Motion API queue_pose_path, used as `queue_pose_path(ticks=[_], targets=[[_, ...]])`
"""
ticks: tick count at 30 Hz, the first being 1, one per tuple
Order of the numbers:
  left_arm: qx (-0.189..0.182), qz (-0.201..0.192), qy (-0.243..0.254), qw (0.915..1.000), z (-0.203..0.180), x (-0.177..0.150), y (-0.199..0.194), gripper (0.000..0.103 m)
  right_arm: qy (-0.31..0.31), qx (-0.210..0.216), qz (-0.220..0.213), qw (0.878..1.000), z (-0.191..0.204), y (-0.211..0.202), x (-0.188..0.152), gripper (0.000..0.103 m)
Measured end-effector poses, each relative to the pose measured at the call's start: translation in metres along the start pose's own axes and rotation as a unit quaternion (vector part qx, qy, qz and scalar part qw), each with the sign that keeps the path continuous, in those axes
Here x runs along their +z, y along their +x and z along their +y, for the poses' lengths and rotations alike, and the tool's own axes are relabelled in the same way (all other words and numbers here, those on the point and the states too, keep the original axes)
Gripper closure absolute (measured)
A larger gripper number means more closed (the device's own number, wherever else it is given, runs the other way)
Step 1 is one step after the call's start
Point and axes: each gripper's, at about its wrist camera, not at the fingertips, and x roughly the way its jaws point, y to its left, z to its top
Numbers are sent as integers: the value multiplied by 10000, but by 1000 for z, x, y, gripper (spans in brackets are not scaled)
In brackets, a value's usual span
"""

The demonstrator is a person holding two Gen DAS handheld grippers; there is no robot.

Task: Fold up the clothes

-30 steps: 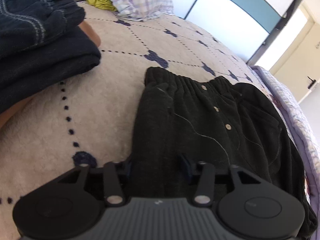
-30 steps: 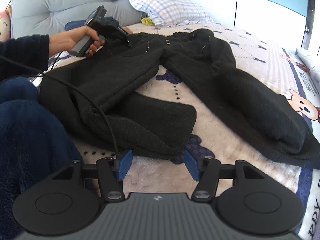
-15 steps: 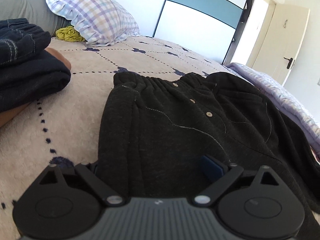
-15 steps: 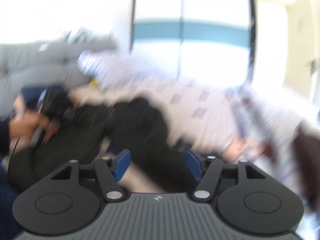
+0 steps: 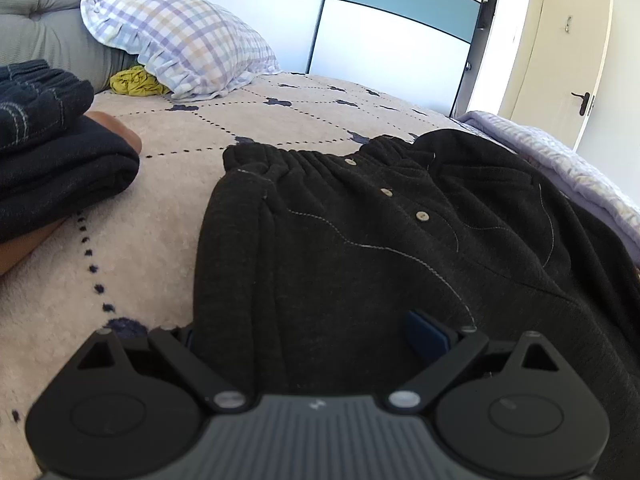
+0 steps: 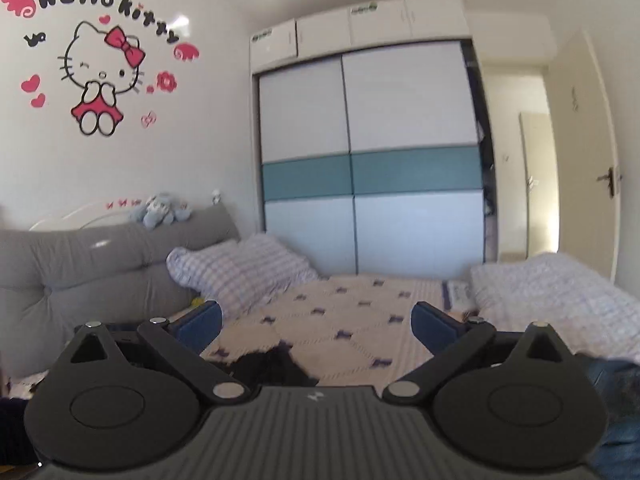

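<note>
Dark charcoal trousers (image 5: 360, 248) with an elastic waistband and three pale buttons lie spread on the beige quilted bed (image 5: 168, 208). My left gripper (image 5: 308, 336) is open wide, low over the near part of the trousers, its jaws to either side of the cloth, holding nothing. My right gripper (image 6: 316, 320) is open and empty, raised and pointing across the room at the wardrobe. Only a small dark bit of the trousers (image 6: 272, 364) shows below it.
A stack of folded dark blue clothes (image 5: 44, 148) lies at the left on the bed. A checked pillow (image 5: 180, 52) and a yellow-green cloth (image 5: 134, 82) lie at the grey headboard (image 6: 80, 264). A lilac quilt (image 6: 560, 300) is bunched at the right.
My left gripper opened wide and tilted up from the trousers' edge. My right gripper swung up from the bed to face the wardrobe and opened wider.
</note>
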Motion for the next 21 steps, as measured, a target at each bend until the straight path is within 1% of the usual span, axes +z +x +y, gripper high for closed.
queue_pose_path(ticks=[1, 3, 6, 9, 10, 11, 13, 15, 17, 19, 20, 21], targets=[[19, -12, 6, 10000, 0, -1, 0, 7, 64, 130, 274, 9995, 0, 13, -15, 0], [49, -26, 14, 10000, 0, -1, -1, 7, 54, 252, 898, 9956, 13, 46, -63, 0], [96, -31, 44, 9999, 0, -2, -1, 7, -454, 338, 1799, 9821, 66, 87, -163, 1], [169, -24, 96, 9998, -2, -2, 0, 6, -519, 676, 2327, 9688, 96, 114, -230, 10], [217, -21, 136, 9997, -3, -2, 0, 6, -493, 752, 2438, 9656, 100, 119, -245, 12], [269, -20, 186, 9995, -5, -2, 0, 6, -440, 792, 2486, 9644, 105, 124, -255, 12], [334, -12, 262, 9991, -7, -2, 1, 8, -290, 903, 2530, 9628, 109, 130, -265, 13], [352, -14, 252, 9991, -6, -2, 2, 10, -112, 964, 2495, 9635, 105, 135, -266, 13], [412, -34, 245, 9988, -6, -2, 1, 16, 84, 1029, 2453, 9639, 98, 142, -262, 28], [483, -37, 282, 9984, -8, -2, 1, 20, 168, 1007, 2348, 9667, 97, 148, -258, 66], [529, -40, 322, 9981, -9, -2, 0, 24, 131, 937, 2255, 9696, 98, 149, -258, 75], [580, -51, 387, 9976, -11, -1, 0, 27, 99, 861, 2196, 9717, 101, 150, -258, 88]])
